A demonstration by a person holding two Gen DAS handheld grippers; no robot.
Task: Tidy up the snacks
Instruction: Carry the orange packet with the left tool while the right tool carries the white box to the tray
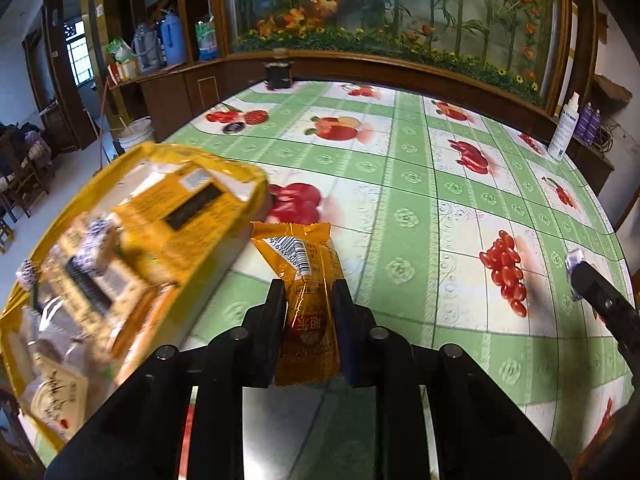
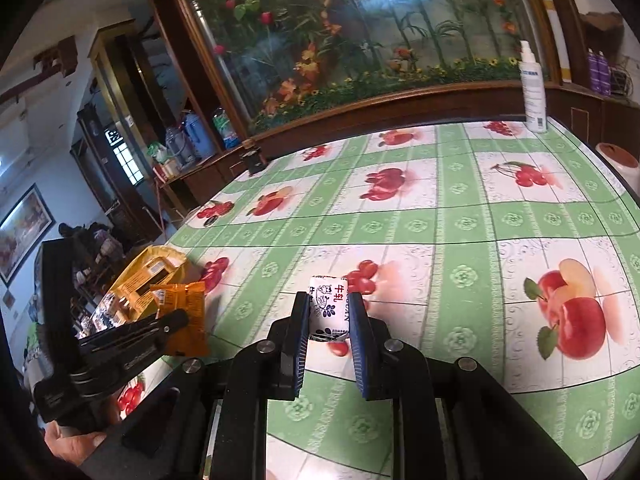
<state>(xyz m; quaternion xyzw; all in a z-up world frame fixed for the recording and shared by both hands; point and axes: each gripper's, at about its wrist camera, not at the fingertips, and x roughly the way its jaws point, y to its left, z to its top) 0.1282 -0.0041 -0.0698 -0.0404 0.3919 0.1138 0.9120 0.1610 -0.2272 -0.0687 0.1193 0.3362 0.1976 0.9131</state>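
Observation:
My left gripper is shut on an orange snack packet, held above the fruit-print tablecloth. The packet's barcode end sticks out past the fingertips. Just to its left lies a yellow tray with several wrapped snacks in it, blurred. My right gripper is shut on a small white candy with blue drawings and red characters. The right wrist view also shows the left gripper with the orange packet beside the yellow tray. The right gripper's tip enters the left wrist view at the far right.
A white spray bottle stands at the table's far right corner and a small dark box at its far edge. A wooden cabinet with a flower mural backs the table. A hand grips the left tool. A white bucket stands on the floor.

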